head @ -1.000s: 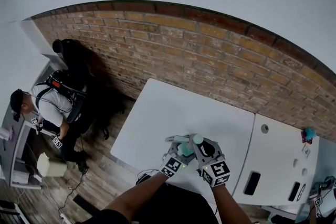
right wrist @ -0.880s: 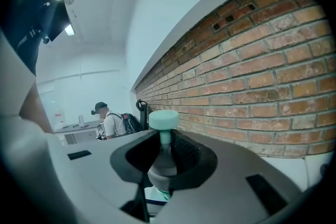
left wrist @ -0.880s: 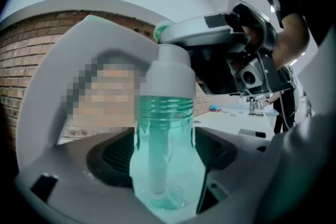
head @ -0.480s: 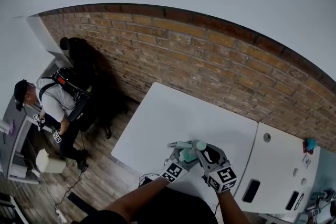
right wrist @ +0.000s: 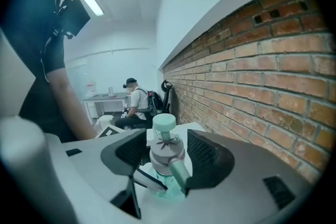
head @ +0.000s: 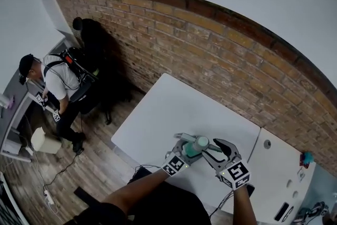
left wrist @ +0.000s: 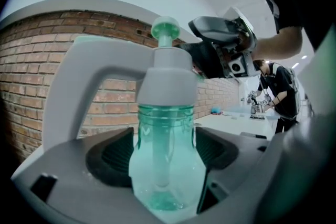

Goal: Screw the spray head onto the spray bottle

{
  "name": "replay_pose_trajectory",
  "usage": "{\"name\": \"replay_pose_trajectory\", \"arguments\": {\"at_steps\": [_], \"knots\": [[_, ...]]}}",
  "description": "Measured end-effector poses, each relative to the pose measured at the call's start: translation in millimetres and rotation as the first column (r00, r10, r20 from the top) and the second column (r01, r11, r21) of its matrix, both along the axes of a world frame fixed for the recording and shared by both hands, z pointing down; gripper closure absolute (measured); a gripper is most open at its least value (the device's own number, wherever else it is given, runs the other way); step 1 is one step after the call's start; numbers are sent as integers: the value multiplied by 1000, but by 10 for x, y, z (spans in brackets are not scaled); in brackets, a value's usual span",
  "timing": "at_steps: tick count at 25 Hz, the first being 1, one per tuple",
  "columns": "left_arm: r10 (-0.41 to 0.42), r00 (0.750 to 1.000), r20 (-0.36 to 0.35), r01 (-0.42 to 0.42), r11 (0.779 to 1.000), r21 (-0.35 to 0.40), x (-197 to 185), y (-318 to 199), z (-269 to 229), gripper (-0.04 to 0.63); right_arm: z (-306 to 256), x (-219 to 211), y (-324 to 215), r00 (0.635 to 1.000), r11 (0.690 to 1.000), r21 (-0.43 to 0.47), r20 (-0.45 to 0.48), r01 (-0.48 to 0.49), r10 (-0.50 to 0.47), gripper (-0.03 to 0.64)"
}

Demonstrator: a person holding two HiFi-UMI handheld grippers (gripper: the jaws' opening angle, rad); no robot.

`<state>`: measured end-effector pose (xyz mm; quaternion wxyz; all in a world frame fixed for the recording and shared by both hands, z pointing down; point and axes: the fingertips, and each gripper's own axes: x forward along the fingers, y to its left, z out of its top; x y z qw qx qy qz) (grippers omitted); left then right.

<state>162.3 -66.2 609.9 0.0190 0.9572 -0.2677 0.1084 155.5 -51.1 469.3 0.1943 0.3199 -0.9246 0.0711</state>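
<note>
My left gripper (left wrist: 161, 150) clamps the translucent green plastic spray bottle (left wrist: 167, 178) upright, its long axis vertical. The grey plastic spray head (left wrist: 167, 81) sits on the bottle's neck, straight ahead between the pads of my right gripper (right wrist: 164, 148). Those jaws have just been opening and now stand clear on either side.

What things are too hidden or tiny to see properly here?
Screw threads: left gripper view, hidden inside the grey collar of the spray head.
Body of the spray bottle: right gripper view, mostly behind the spray head.
The small teal thing on the far table: head view, too small to name.
</note>
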Motion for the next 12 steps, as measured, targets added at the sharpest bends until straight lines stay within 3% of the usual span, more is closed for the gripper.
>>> {"name": "replay_pose_trajectory", "arguments": {"at_steps": [6,12], "knots": [[-8,1000,10,8,1000,6,7,9,-5,245,-192,-83,35,970,985,20,-177,173,-167,391],[-18,1000,2,18,1000,17,21,-5,-23,245,-66,-113,-95,854,927,-147,-360,346,-376,388]]}}
